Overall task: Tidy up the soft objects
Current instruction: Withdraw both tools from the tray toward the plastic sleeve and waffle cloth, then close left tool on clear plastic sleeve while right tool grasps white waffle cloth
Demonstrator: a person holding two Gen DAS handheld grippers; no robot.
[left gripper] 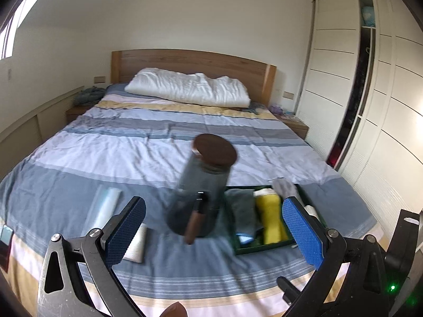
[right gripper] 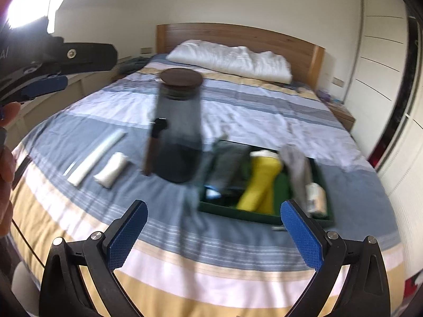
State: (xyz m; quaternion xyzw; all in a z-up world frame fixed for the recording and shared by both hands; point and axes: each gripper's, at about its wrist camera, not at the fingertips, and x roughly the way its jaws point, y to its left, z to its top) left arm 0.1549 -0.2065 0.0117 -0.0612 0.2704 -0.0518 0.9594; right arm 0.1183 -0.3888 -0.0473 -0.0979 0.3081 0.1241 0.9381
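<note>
Nearest me, both the left gripper (left gripper: pixel 214 228) and right gripper (right gripper: pixel 214 233) hang with jaws spread wide, holding nothing. At two o'clock the green tray (right gripper: pixel 238 215) gathers rolled socks (right gripper: pixel 260 182); beyond, a smoky jar (right gripper: pixel 179 129) stands on the bed (right gripper: pixel 238 111), probably set aside.

Pretty ordinary bedroom. Big bed (left gripper: pixel 164 132) with a striped cover in blue, grey, white and tan, a bit wrinkled. Wooden headboard (left gripper: pixel 193 63) sits against a plain off-white wall (left gripper: pixel 185 13), with a rumpled white pillow (left gripper: pixel 187 88) lying across the top of the bed. There's a wooden nightstand (left gripper: pixel 297 126) on each side. White sliding-door wardrobe (left gripper: pixel 370 92) runs down the right, 1 door left partly open. Daylight comes in from a window (left gripper: pixel 10 31) up on the left.
</note>
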